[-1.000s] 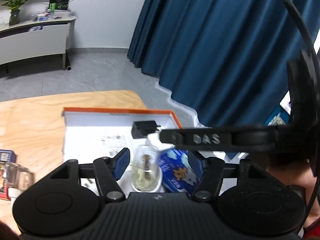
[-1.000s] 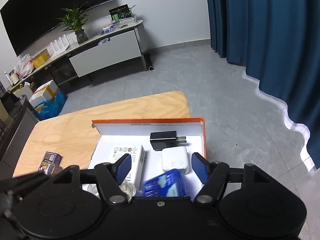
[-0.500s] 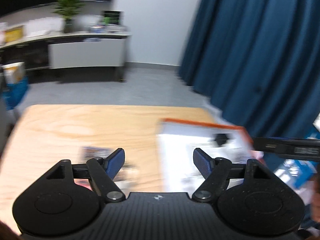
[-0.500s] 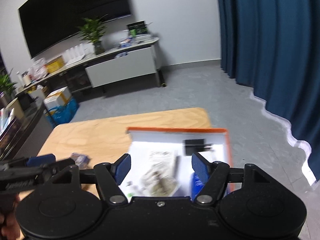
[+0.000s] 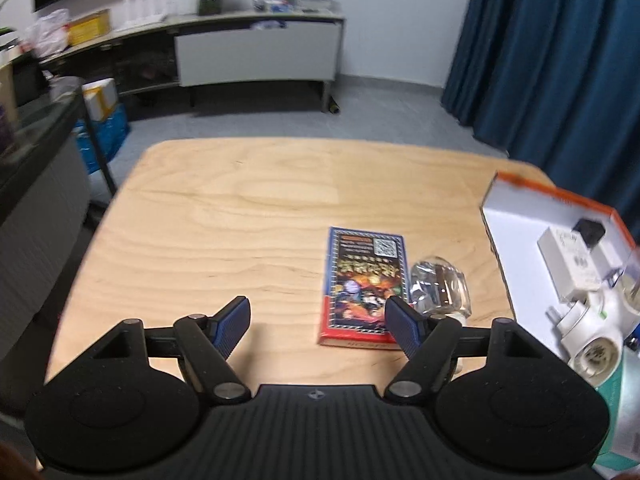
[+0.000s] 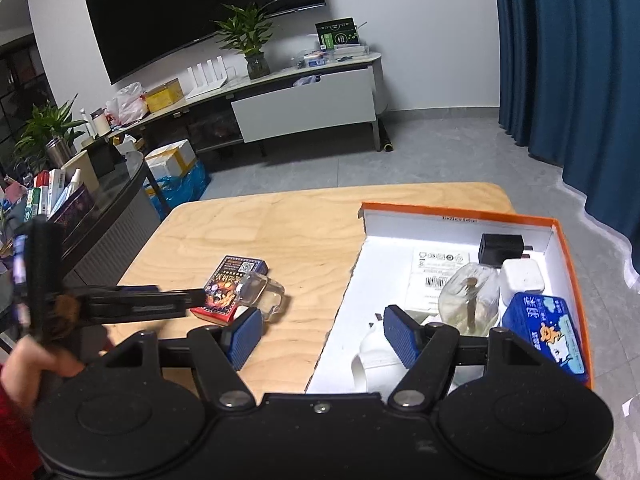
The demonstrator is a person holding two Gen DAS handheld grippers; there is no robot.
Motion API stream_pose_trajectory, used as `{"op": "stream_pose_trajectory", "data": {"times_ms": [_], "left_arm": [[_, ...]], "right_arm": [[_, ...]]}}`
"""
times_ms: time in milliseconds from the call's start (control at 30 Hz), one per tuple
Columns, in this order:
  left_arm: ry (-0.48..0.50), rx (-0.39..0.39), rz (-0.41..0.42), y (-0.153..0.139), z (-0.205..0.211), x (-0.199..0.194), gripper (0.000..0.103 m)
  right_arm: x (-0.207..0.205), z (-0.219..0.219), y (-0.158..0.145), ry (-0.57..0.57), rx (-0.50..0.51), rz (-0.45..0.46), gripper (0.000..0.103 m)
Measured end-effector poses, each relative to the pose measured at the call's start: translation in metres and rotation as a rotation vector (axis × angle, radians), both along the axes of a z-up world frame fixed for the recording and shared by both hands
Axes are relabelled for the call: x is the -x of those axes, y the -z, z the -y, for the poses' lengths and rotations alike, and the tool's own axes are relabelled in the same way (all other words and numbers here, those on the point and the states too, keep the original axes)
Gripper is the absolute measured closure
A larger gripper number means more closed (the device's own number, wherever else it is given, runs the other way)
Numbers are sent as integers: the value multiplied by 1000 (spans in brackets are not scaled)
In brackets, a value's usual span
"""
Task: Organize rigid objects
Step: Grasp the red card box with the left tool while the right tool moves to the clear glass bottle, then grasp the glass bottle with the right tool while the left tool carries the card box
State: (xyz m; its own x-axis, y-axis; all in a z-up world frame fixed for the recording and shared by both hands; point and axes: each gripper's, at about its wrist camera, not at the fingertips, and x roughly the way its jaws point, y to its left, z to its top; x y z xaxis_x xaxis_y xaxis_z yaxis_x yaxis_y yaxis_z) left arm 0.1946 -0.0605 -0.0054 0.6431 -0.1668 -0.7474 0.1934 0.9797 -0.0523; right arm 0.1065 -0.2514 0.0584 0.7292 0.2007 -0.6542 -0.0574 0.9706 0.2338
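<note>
A colourful card box (image 5: 364, 288) lies flat on the wooden table (image 5: 248, 216), and a clear glass bottle (image 5: 440, 290) lies on its side against the box's right edge. My left gripper (image 5: 316, 320) hovers open just in front of the card box, nothing between its fingers; its right fingertip overlaps the box's near corner. In the right wrist view the left gripper (image 6: 196, 296) points at the card box (image 6: 232, 284) and the bottle (image 6: 262, 294). My right gripper (image 6: 322, 332) stands open and empty over the near left edge of the orange-rimmed box (image 6: 560, 248).
The orange-rimmed box holds a black charger (image 6: 500, 246), a white charger (image 6: 522, 280), an upright glass bottle (image 6: 472, 296), a blue tin (image 6: 548, 332) and a white labelled carton (image 6: 436, 276). White lamp sockets (image 5: 592, 344) lie at its near end. A hand (image 6: 28, 364) holds the left gripper.
The left gripper let go of the glass bottle inside the orange-rimmed box and swung left to the card box on the table. The right gripper shifted left, towards the box's left edge.
</note>
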Motion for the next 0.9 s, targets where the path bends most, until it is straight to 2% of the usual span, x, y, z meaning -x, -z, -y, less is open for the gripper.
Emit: {"op": "stream_pose_trajectory", "data": {"times_ms": [133, 267, 367, 433, 500, 667, 800, 900], "left_arm": [[51, -27, 10, 10, 6, -1, 24], [74, -15, 2, 15, 14, -11, 27], [93, -46, 8, 22, 20, -12, 29], [104, -71, 39, 24, 20, -9, 43], [108, -59, 41, 23, 16, -8, 43], [46, -11, 23, 18, -5, -4, 43], [-11, -23, 47, 10, -24, 9, 43], [-31, -16, 59, 3, -37, 19, 43]], "right_arm": [[-1, 3, 3, 14, 6, -10, 22], [-3, 6, 8, 32, -1, -14, 22], [-7, 3, 12, 29, -13, -25, 22], [-11, -2, 14, 16, -12, -34, 22], [-14, -8, 17, 4, -19, -45, 22], [-31, -31, 27, -20, -61, -80, 22], [-55, -58, 41, -6, -104, -129, 22], [-74, -80, 50, 30, -91, -153, 22]]}}
